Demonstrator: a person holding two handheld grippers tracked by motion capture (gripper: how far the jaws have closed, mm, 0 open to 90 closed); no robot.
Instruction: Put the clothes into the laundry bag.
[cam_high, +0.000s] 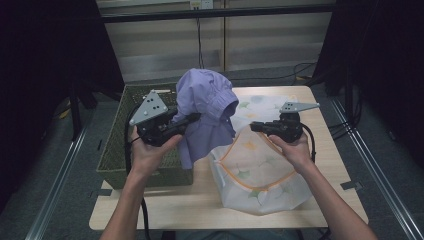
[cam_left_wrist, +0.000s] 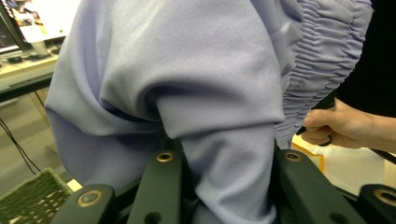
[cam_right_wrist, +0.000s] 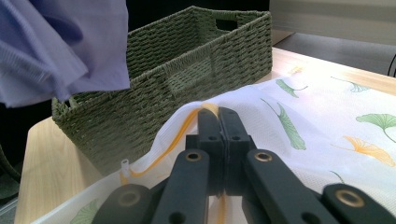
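Observation:
A lilac garment with a gathered elastic cuff hangs from my left gripper, which is shut on a thick fold of it, between the basket and the bag. In the left gripper view the cloth bulges up between the two black jaws. My right gripper is shut on the orange-trimmed rim of a white mesh laundry bag printed with leaves, holding its mouth lifted. In the right gripper view the jaws pinch the bag's edge, with the garment hanging at upper left.
A green woven basket stands on the left part of the wooden table, its far half beyond the table's left edge. In the right gripper view the basket lies just past the bag. Dark curtains flank both sides.

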